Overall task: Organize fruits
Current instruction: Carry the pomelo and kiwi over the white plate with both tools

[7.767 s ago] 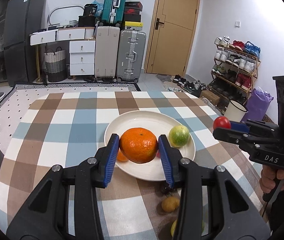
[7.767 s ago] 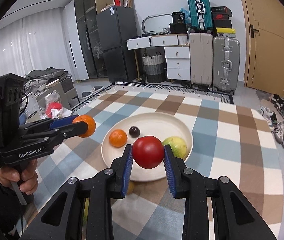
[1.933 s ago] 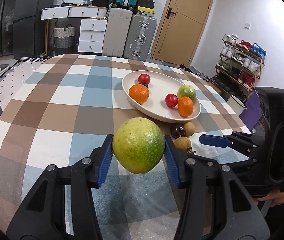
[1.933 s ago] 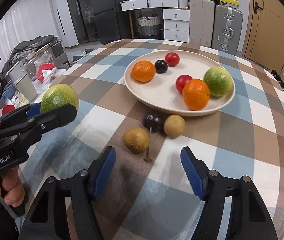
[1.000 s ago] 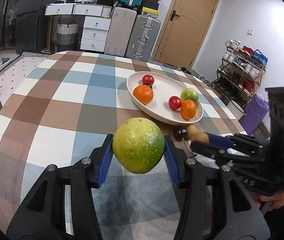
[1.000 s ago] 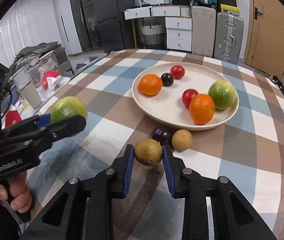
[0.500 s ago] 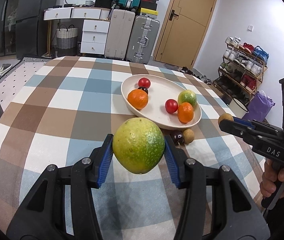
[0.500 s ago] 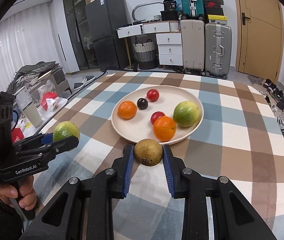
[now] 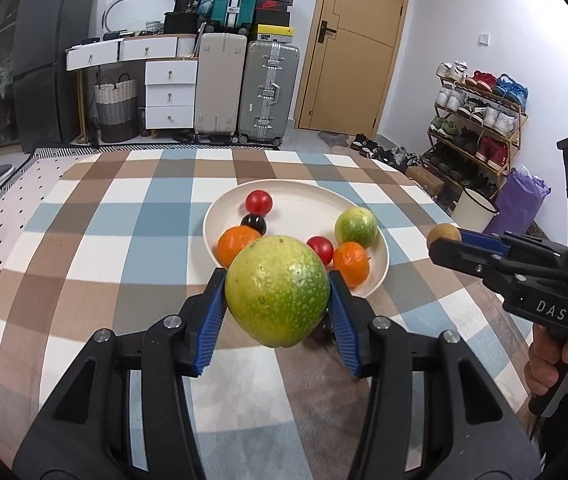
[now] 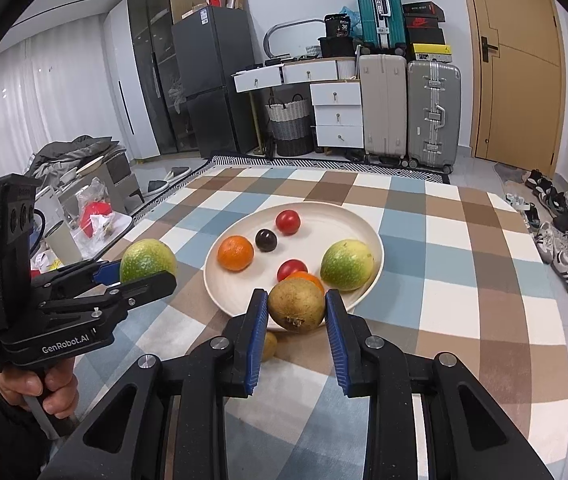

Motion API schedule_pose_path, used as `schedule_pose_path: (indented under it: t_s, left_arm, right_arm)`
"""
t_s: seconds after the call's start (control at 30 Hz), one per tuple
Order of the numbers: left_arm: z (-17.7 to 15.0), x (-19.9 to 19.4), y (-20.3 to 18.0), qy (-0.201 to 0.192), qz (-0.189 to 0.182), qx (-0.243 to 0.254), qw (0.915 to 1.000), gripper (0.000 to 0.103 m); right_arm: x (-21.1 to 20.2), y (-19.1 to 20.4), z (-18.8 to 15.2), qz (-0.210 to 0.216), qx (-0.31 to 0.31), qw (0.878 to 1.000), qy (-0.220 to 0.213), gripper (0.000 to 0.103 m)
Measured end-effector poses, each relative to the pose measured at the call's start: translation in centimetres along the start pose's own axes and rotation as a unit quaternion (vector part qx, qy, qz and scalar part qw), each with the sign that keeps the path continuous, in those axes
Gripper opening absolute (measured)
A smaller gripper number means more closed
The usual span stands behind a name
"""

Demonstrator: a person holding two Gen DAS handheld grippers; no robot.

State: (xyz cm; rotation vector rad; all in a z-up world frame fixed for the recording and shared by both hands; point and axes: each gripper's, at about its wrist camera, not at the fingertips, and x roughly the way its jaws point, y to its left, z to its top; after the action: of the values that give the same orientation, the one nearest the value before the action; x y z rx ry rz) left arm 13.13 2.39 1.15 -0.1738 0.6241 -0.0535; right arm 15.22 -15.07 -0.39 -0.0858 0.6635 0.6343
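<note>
My left gripper (image 9: 278, 312) is shut on a large green fruit (image 9: 278, 290) and holds it above the checked tablecloth, just short of the white plate (image 9: 375, 248). It also shows in the right wrist view (image 10: 148, 262). My right gripper (image 10: 295, 328) is shut on a small brown fruit (image 10: 296, 309), held above the plate's near rim (image 10: 228, 300); this fruit also shows in the left wrist view (image 9: 443, 235). The plate holds two oranges, two red tomatoes, a dark plum and a green fruit (image 10: 347, 265).
A small brown fruit (image 10: 270, 346) lies on the cloth under my right gripper. A dark fruit (image 9: 321, 334) lies below my left gripper. Suitcases, drawers and a door stand behind the table; a shoe rack (image 9: 479, 116) stands at the right.
Both grippers have risen and moved toward the plate with their fruits. The right gripper closed on the brown fruit about a second ago and lifted it off the cloth.
</note>
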Motion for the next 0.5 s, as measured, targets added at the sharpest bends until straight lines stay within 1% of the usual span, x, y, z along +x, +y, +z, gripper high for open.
schedule_pose_path:
  t_s: [0.33,0.5]
  left_arm:
    - [2.4,3.6,-0.6,0.002,0.001,0.013,0.9999,0.046]
    - [3.1,5.7,-0.6,0.009,-0.002,0.019,0.9998,0.046]
  right_arm:
    - [1.9,-0.8,1.9,0.006,-0.014,1.0,-0.007,0.029]
    - [3.4,-1.4,2.4,0.005,-0.014,1.0,-0.001,0.029]
